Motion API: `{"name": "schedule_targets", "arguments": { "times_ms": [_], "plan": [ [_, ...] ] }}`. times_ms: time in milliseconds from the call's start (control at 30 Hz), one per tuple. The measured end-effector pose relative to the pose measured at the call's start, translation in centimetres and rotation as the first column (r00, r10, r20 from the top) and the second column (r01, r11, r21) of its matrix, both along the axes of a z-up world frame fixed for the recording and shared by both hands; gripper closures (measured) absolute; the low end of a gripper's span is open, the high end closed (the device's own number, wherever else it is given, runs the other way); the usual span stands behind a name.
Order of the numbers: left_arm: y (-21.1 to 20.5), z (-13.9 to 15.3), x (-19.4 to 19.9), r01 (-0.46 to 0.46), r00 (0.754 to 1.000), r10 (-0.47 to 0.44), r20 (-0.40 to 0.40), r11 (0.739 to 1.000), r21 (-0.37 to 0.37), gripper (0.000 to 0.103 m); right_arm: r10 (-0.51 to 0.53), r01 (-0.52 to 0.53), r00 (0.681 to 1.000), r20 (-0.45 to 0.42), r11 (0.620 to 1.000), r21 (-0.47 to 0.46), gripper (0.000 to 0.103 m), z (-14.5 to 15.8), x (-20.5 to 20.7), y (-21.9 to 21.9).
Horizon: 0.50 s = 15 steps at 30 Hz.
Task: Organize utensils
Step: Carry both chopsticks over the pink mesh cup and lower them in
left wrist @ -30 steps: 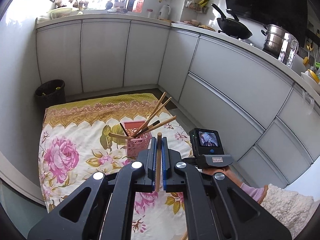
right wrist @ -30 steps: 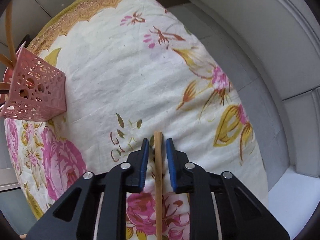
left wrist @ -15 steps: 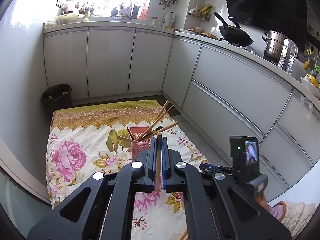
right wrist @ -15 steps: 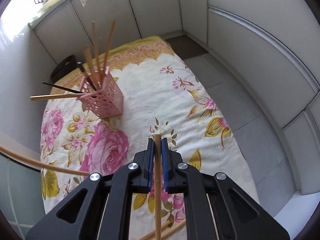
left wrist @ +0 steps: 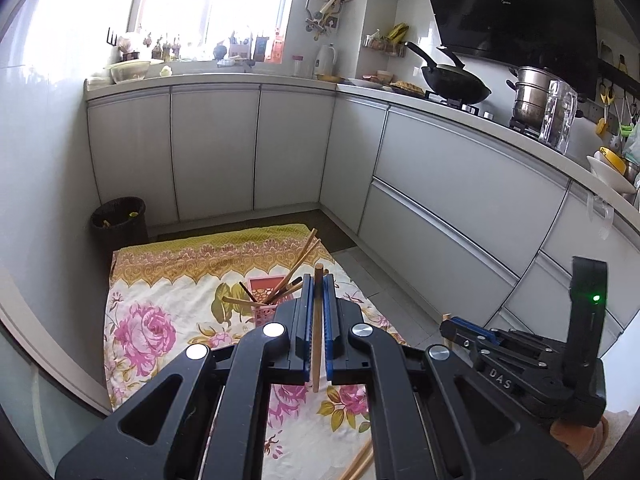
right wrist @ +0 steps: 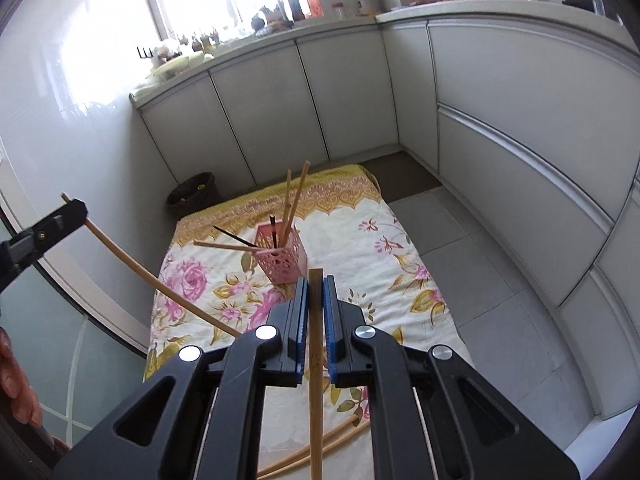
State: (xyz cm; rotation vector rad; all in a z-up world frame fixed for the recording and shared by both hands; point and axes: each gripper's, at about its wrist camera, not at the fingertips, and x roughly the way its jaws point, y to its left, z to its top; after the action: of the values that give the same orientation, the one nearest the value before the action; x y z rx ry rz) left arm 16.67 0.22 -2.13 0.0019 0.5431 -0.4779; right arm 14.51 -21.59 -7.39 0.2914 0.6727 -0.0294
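— Above the floral cloth (right wrist: 360, 248) we hold a wooden chopstick in each tool: the left gripper (left wrist: 317, 312) is clamped on the left chopstick (left wrist: 317, 332), and the right gripper (right wrist: 315, 312) is clamped on the right chopstick (right wrist: 315, 360).

— Where do they go?

— Into the pink holder (right wrist: 280, 256) standing on the middle of the cloth, well below and ahead of both tools. It already carries several sticks, some upright, two leaning out to the left.

— So how do we drop ours in cleanly?

— We judge that we should tip each stick toward vertical, bring its lower end over the holder's open mouth on the side away from the leaning sticks, and lower before letting go. One hand at a time, so the tools don't collide.

— Anything left afterwards?

— A couple more chopsticks (right wrist: 332, 438) lie on the near edge of the cloth, so we are not done.
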Motion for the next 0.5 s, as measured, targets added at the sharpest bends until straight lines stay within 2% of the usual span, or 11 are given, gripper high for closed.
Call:
{"name": "schedule_targets", "arguments": {
  "times_ms": [233,400,500],
  "plan": [
    [-0.7,1.3,1.8,-0.04,0.999,0.041,0.031,0.999,-0.007,0.1,-0.003,-0.004,0.986,0.165,0.999,0.039,0.095,5.7,-0.3,-0.5],
    [-0.9,1.9,4.8,-0.081,0.995,0.081,0.056,0.997,-0.006,0.1,-0.011,-0.011,0.96,0.28,0.997,0.077,0.095,9.3,1.7,-0.4],
    [-1.2,2.9,6.8,-0.102,0.991,0.103,0.088,0.995,-0.007,0.1,-0.018,-0.006,0.937,0.35,0.998,0.067,0.095,11.5,3.4,-0.1]
  ]
}}
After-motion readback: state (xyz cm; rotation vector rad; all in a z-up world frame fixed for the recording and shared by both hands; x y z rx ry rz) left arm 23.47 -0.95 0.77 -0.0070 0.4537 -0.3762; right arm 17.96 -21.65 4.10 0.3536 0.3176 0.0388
